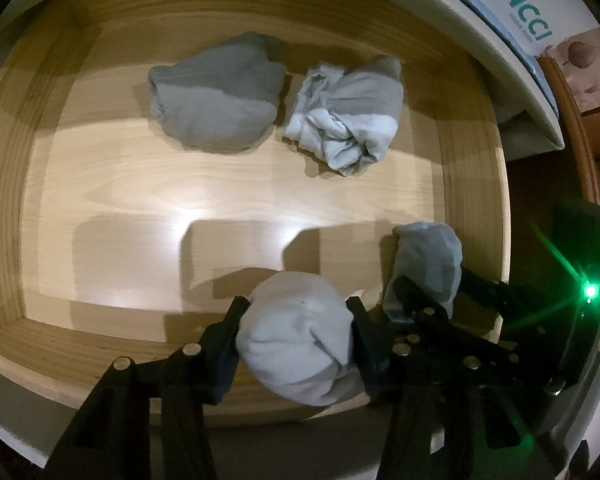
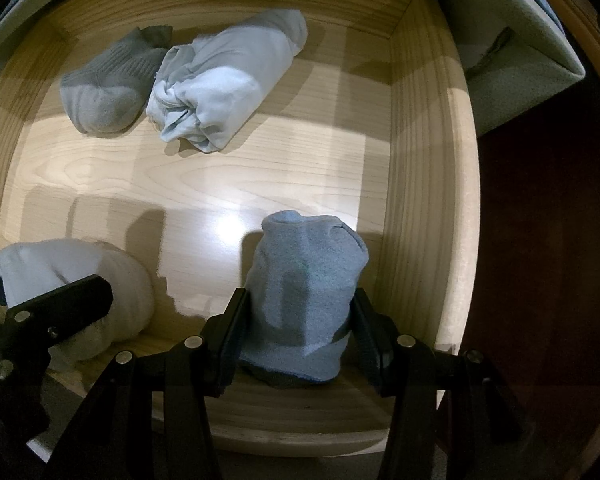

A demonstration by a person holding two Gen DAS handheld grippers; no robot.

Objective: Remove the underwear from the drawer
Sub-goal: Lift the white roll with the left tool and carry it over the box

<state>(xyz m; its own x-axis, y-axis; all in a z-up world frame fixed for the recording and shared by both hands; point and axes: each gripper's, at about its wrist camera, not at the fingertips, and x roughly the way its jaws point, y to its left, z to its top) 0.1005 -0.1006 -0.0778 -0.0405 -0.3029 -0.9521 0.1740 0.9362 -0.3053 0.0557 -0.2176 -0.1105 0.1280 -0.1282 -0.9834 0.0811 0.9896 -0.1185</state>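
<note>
- Left gripper [image 1: 296, 324]: matte black, two flat angular fingers [image 1: 224, 332] on jointed link bars.
- Round silver rivets at the link pivots, toward 7 o'clock in the left wrist view.
- Right gripper [image 2: 298, 328]: same black build, ribbed inner pad faces, silver rivets on either side.
- From the left wrist view, the right unit's black housing [image 1: 588, 280] at 4 o'clock carries a glowing green light [image 1: 591, 291].

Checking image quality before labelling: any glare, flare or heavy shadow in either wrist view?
Left wrist view: green LED flare at right edge, white glare patch on the pale wooden drawer floor, hard shadows. Right wrist view: similar glare, dark right side, strong fisheye bending of the drawer walls.
</note>
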